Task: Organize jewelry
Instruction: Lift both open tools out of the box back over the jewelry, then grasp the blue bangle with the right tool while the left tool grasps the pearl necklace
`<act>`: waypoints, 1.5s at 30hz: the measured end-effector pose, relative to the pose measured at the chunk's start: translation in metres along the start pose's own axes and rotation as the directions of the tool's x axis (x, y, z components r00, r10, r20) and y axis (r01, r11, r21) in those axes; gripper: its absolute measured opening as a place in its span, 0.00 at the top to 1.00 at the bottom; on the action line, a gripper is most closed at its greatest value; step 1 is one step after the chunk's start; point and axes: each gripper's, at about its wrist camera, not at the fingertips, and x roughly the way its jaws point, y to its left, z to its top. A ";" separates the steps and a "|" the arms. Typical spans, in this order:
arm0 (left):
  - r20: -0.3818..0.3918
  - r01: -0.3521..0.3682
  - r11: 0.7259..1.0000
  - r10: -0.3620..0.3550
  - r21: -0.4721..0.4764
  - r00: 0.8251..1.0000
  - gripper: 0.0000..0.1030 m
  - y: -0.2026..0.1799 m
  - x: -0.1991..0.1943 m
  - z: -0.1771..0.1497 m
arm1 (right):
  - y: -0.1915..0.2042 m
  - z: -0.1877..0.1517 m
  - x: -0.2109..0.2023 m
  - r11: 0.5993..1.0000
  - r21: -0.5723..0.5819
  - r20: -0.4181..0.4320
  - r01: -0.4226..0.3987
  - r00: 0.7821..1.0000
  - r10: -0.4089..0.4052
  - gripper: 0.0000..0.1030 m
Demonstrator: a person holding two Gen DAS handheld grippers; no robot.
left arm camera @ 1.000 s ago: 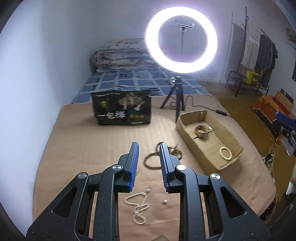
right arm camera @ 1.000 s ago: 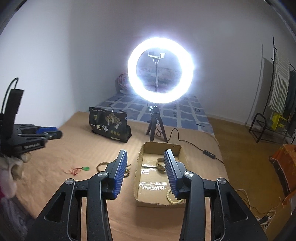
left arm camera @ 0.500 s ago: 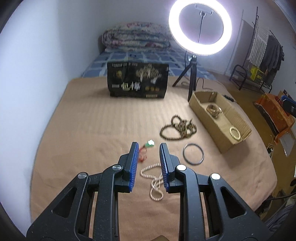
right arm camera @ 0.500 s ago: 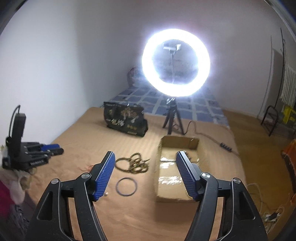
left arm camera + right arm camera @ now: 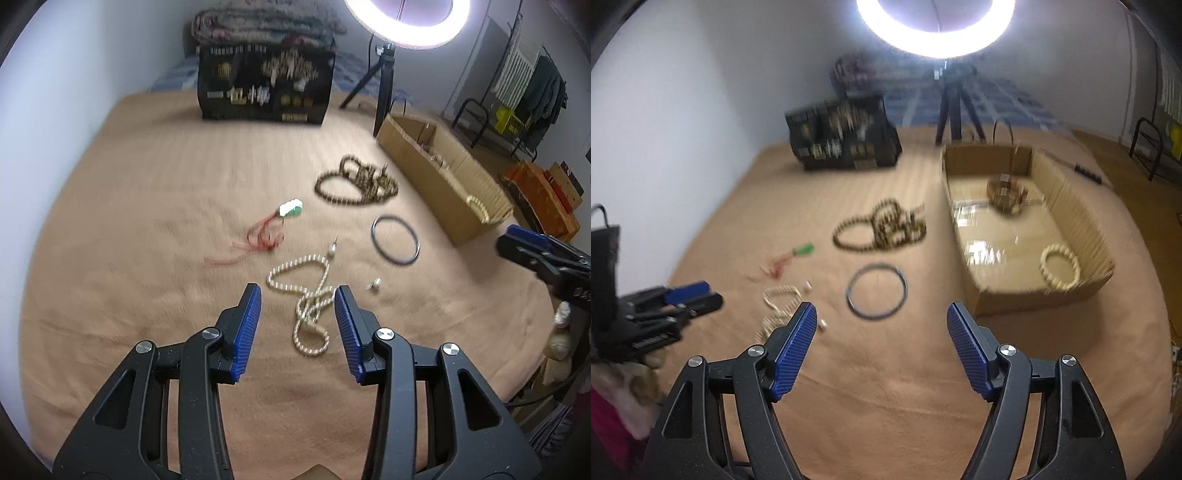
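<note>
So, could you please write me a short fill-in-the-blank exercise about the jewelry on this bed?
1. The pale bead bracelet lies inside the ____ box.
2. The green pendant hangs on a ____ cord.
3. The dark ring lies ahead of the ____ gripper.
4. The left gripper frames the ____ necklace.

Missing words: cardboard; red; right; pearl
</note>
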 end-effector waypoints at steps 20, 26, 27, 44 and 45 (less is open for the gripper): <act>-0.110 0.055 0.998 -0.055 0.001 0.992 0.59 -0.003 0.065 -0.008 | 0.010 -0.006 0.088 1.000 -0.018 -0.101 0.011 0.995 -0.013 0.29; -0.134 0.059 0.998 -0.059 -0.002 0.989 0.59 -0.002 0.080 -0.006 | 0.010 -0.008 0.107 0.999 -0.020 -0.136 0.032 0.990 -0.035 0.29; -0.137 0.058 0.998 -0.058 0.000 0.989 0.59 -0.002 0.081 -0.006 | 0.009 -0.008 0.108 0.999 -0.019 -0.137 0.033 0.990 -0.036 0.29; -0.108 -0.014 0.999 0.020 0.051 0.994 0.81 -0.009 0.095 -0.001 | 0.018 -0.001 0.128 0.991 -0.101 -0.117 0.092 0.988 -0.104 0.23; -0.107 -0.017 0.999 0.022 0.047 0.994 0.84 -0.008 0.095 0.000 | 0.017 -0.001 0.129 0.990 -0.102 -0.117 0.094 0.988 -0.105 0.23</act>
